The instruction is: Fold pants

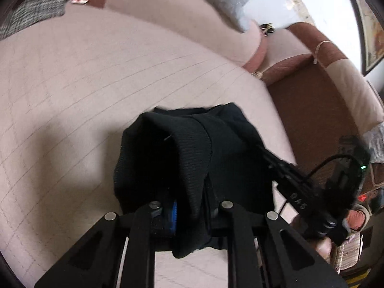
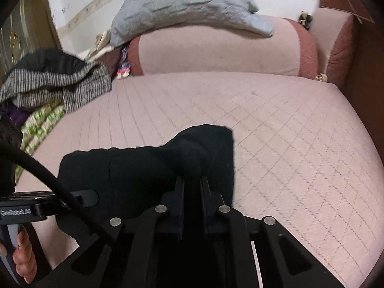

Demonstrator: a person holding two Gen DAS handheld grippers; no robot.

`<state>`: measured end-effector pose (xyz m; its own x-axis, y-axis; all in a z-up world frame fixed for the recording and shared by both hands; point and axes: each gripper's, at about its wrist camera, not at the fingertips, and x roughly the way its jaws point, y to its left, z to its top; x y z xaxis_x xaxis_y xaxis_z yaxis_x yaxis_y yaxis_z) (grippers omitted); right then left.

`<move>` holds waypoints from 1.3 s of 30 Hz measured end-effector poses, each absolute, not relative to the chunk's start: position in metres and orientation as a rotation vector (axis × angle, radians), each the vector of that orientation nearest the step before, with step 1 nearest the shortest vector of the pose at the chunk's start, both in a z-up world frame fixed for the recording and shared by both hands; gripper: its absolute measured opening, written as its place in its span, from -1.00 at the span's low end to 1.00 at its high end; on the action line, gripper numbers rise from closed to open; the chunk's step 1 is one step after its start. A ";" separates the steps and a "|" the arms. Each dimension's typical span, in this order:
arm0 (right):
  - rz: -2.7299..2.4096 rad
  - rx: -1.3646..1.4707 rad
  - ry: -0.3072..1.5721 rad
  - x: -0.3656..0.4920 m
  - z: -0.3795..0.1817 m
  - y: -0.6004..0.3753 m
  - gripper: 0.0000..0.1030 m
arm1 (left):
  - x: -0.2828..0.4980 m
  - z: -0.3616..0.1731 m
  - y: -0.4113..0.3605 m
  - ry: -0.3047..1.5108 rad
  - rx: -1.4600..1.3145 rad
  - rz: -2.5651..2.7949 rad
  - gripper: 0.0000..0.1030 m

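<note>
Now both tools, left tool and right tool, pinch the black pants, bunched between them just above the pink sofa seat, the right tool lying to the left one's right.

Black pants, bunched on sofa

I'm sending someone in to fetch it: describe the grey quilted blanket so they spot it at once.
Start at the pink quilted sofa seat and look up to its backrest. The grey quilted blanket lies crumpled along the top. It is plain pale grey, unlike the striped grey knit heaped at the seat's left end.
</note>
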<state>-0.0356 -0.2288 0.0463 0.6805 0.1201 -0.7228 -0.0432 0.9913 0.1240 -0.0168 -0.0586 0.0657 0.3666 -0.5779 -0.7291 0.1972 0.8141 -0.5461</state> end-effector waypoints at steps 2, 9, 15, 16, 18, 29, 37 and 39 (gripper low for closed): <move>0.039 0.135 0.809 -0.039 0.049 -0.242 -0.77 | -0.011 0.069 -0.070 1.093 -0.406 -0.544 -0.70; -0.033 0.218 0.877 -0.033 0.015 -0.280 0.31 | 0.005 0.014 -0.079 1.230 -0.465 -0.447 -0.48; -0.056 0.295 0.775 -0.052 0.038 -0.306 0.43 | -0.015 0.040 -0.042 1.156 -0.460 -0.492 -0.18; -0.048 0.323 0.738 -0.055 0.048 -0.311 0.39 | -0.018 0.051 -0.035 1.119 -0.439 -0.469 -0.17; 0.018 0.413 0.706 -0.055 0.061 -0.317 0.26 | -0.019 0.066 -0.030 1.066 -0.456 -0.455 -0.17; 0.174 0.802 0.855 0.023 0.000 -0.319 0.06 | 0.037 0.012 -0.080 1.189 -0.518 -0.406 0.00; 0.081 0.862 0.805 0.002 0.003 -0.344 0.10 | 0.023 0.044 -0.054 1.112 -0.592 -0.457 0.00; 0.154 0.882 0.765 -0.023 0.017 -0.341 0.10 | 0.011 0.059 -0.053 1.081 -0.580 -0.469 0.01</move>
<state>-0.0226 -0.3407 0.0170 0.7291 0.4206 -0.5399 0.1795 0.6437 0.7439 0.0110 -0.0533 0.0590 0.3997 -0.6162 -0.6786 0.0740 0.7596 -0.6462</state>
